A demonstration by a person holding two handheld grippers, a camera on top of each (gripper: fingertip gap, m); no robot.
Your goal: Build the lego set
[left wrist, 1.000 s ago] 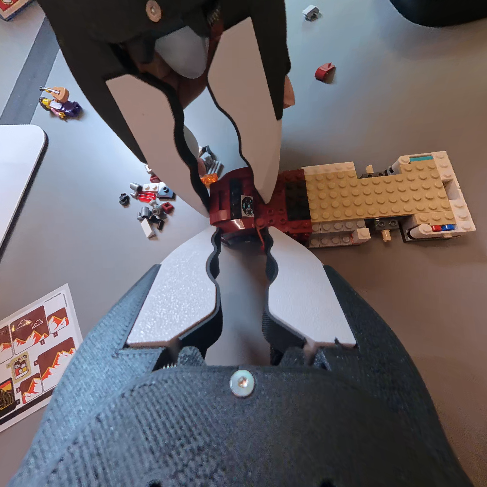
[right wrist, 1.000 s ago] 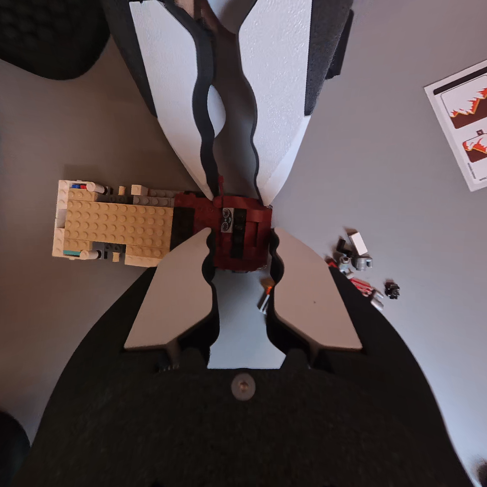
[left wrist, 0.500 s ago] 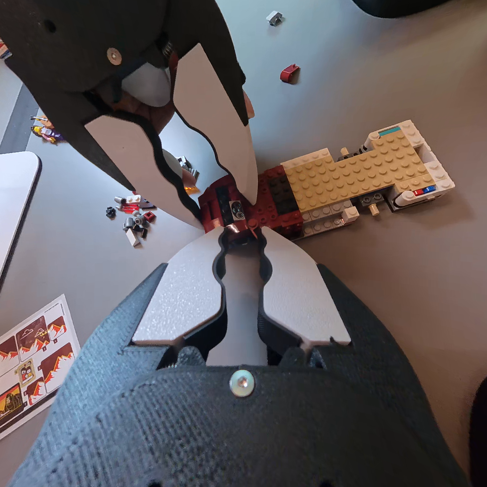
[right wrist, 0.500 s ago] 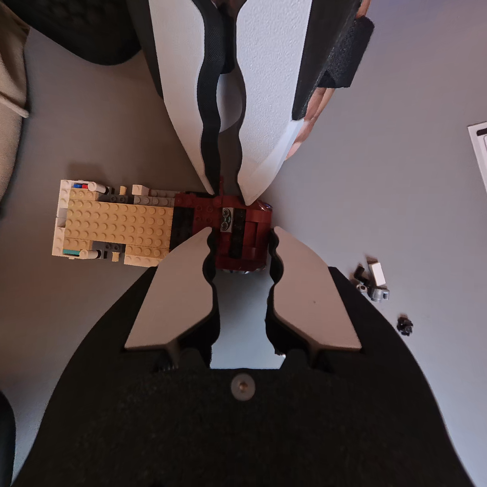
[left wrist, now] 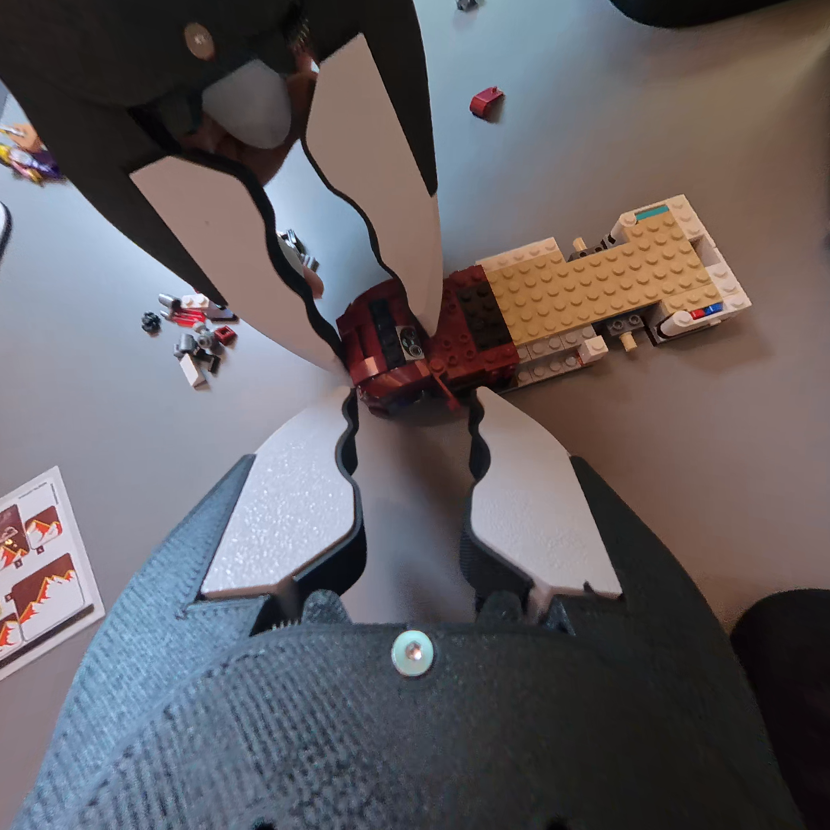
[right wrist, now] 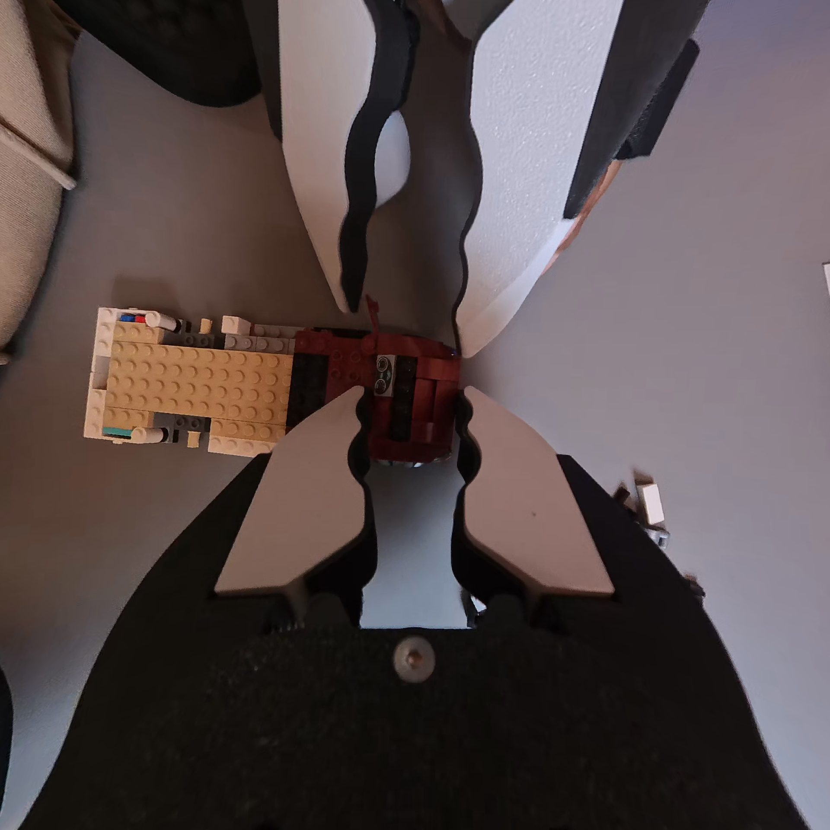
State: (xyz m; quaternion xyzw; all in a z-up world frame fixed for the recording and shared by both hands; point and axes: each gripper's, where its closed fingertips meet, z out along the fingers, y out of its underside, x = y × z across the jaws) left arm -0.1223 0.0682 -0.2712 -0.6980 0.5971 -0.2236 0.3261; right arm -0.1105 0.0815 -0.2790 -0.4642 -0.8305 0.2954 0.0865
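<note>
A brick vehicle with a tan deck [left wrist: 584,287] [right wrist: 197,381] and a dark red cab [left wrist: 395,377] [right wrist: 431,404] lies on the grey table. My right gripper [right wrist: 411,390] is shut on the cab: one pad is at its nose and the other on its studded top behind a printed tile. The right gripper also shows in the left wrist view [left wrist: 384,345], reaching in from above. My left gripper [left wrist: 415,395] is open, its tips just short of the cab's side. A thin red lever [left wrist: 449,390] [right wrist: 372,314] sticks out between them, untouched. The left gripper also shows in the right wrist view [right wrist: 408,332].
A pile of small loose parts [left wrist: 197,332] lies left of the cab, and a sticker sheet [left wrist: 40,561] nearer. A loose dark red piece [left wrist: 485,101] and a minifigure [left wrist: 22,152] lie farther off. A white brick [right wrist: 651,503] sits at my right. A beige cushion [right wrist: 27,134] borders the table. Left and right tips are no more than a few centimetres apart. It is some 9 cm from my right tips to the white brick [right wrist: 651,503]. It turns up in the left wrist view [left wrist: 188,367] as well.
My left gripper narrowed around the red lever half a second ago, then opened wide; the lever now stands free between its tips. My right gripper stayed on the cab.
</note>
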